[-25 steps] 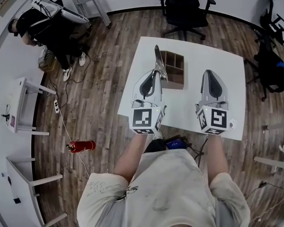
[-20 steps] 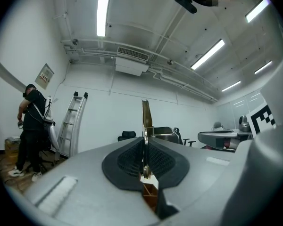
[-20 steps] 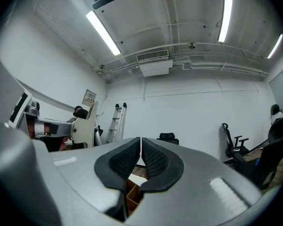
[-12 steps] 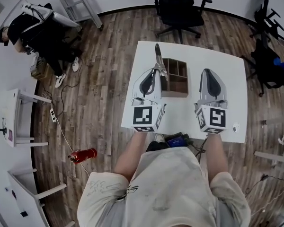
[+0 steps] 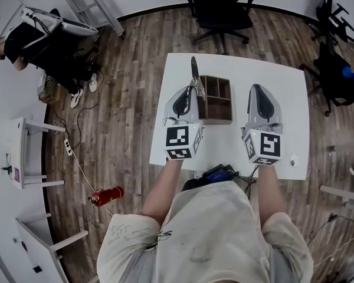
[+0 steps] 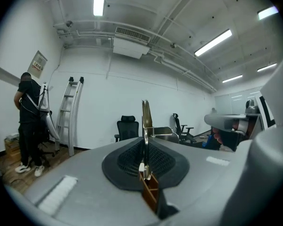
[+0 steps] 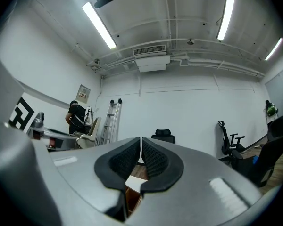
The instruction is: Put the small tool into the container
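Item 1. Your left gripper (image 5: 194, 89): level, over the left part of the white table (image 5: 248, 69). Its jaws are pinched to a narrow slit on the small tool (image 5: 194, 69).

Item 2. Small tool: a thin metal strip, held on edge between the pads. It juts forward past the jaw tips, in the air just beside the left wall of the container (image 5: 215, 99) and not in any compartment.

Item 3. Container: an open wooden box divided into compartments. It sits flat on the table between your two grippers. From the left gripper view, its edge shows below the jaws.

Item 4. Your right gripper (image 5: 258, 89): level, to the right of the container and apart from it. Its pads are drawn together with nothing between them, and the right gripper view shows only table and box beneath.

Item 5. Small white object (image 5: 293, 160): on the table near its front right corner. It is too small to identify.

Item 6. Surroundings: a black office chair (image 5: 219, 7) stands beyond the table. A ladder (image 5: 85, 3) leans against the far wall. A person in dark clothes (image 5: 23, 40) stands at the left. A red fire extinguisher (image 5: 106, 196) lies on the wooden floor.
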A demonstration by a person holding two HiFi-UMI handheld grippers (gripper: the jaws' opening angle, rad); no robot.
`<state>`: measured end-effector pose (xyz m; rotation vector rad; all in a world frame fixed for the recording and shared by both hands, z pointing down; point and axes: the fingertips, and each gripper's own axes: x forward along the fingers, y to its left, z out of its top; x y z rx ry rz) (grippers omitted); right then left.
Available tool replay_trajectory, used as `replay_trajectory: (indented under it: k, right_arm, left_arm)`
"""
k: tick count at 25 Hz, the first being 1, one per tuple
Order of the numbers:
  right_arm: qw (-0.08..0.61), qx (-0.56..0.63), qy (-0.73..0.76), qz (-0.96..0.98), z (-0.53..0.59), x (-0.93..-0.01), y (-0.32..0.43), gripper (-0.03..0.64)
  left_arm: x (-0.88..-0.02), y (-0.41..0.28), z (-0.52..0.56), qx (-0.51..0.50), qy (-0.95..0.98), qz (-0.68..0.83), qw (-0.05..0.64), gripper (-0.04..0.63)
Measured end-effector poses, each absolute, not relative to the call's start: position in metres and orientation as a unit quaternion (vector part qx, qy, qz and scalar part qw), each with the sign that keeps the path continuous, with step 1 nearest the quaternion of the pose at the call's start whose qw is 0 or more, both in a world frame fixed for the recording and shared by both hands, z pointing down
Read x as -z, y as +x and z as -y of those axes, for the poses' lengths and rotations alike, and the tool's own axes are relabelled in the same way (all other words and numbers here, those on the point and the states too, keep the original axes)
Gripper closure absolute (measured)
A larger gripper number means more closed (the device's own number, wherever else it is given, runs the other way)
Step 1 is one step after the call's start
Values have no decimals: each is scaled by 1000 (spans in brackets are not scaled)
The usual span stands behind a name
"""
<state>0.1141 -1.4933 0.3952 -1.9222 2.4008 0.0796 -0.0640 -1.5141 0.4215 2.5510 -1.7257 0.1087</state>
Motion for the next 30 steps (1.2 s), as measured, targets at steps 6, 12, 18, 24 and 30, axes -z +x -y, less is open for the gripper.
replay_trajectory:
  k: [6,12,18,24,30]
  right_arm:
    - [31,-17,-623,-781,1497,-404,117,601]
    - [27,-16,-621,-783,1498,-413,120,601]
    - [25,-15,-626,-779,1496,-413,129,601]
    - [23,-13,-627,-779,1494,-413,129,601]
    - [22,-12,-628,-778,1495,-400,125,601]
  left_arm:
    - [-460,-65,1527,-97,820,558,84,572]
    - [-495,-67,1540,-144,806,556,144,572]
    - [-519,-66,1549,-177,797,546,186,572]
    - [-541,-65,1556,-199,789,537,221,572]
    - [-564,-72,1564,-240,773,531,252,572]
